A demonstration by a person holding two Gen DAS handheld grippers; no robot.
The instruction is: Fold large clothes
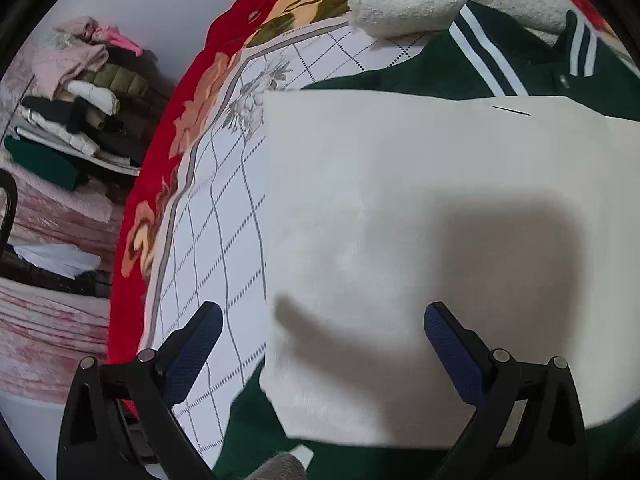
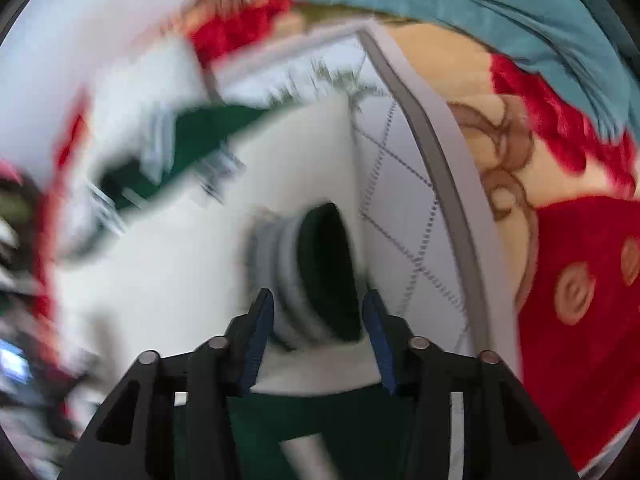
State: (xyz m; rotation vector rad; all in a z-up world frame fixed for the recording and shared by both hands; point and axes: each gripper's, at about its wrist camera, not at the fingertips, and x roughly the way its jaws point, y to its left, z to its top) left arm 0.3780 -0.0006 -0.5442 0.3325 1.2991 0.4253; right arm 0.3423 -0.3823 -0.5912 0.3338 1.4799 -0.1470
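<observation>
A dark green jacket with cream sleeves lies on the bed. In the left wrist view a cream sleeve panel [image 1: 420,220] is folded across the green body [image 1: 400,76], with the striped collar [image 1: 486,50] at the far end. My left gripper [image 1: 322,320] is open and empty above the cream panel's left edge. In the blurred right wrist view my right gripper [image 2: 318,304] is open, its blue pads on either side of the sleeve's striped cuff [image 2: 312,272], apart from it. The green hem [image 2: 304,416] lies just below the fingers.
The bed has a white quilted cover [image 1: 216,216] over a red floral blanket [image 1: 188,120]. A fluffy white blanket [image 1: 440,0] lies past the collar. A pile of folded clothes [image 1: 80,116] stands at the left. A teal cloth [image 2: 460,4] lies at the far right edge.
</observation>
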